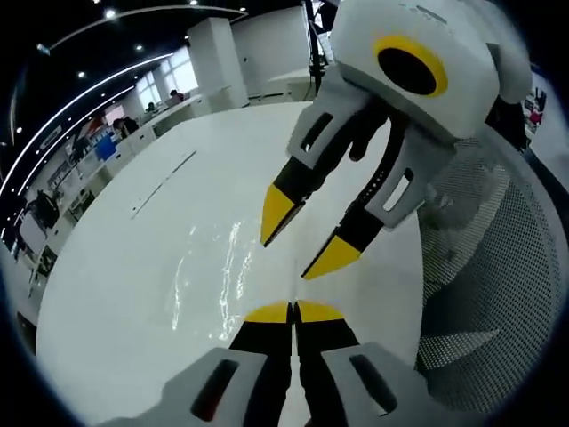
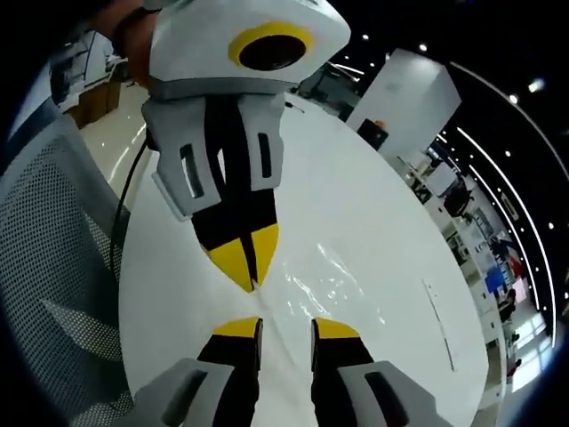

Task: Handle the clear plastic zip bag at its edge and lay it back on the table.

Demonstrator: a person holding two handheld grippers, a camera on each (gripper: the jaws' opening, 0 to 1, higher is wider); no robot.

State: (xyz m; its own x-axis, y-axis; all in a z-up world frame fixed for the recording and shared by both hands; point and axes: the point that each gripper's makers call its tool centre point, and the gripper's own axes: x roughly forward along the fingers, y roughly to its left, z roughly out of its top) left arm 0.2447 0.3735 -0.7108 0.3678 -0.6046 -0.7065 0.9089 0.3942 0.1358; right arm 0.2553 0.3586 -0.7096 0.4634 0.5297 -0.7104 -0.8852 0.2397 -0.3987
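The clear plastic zip bag (image 1: 218, 267) lies mostly flat on the white table (image 1: 116, 294), showing as wrinkled glints. In the left gripper view my left gripper (image 1: 293, 311) has its yellow tips pressed together on the bag's near edge. My right gripper (image 1: 307, 238) hangs above the bag from the upper right, its jaws apart and holding nothing. In the right gripper view, the right gripper (image 2: 286, 329) stands open at the bottom. Just beyond it the left gripper (image 2: 247, 265) points down, shut, at the edge of the bag (image 2: 333, 289).
A grey mesh chair (image 1: 498, 267) stands close against the table's edge, also seen as the chair (image 2: 53, 258). A black cable (image 2: 124, 213) runs along that edge. A thin dark strip (image 1: 164, 182) lies farther out on the table. Desks and people fill the background.
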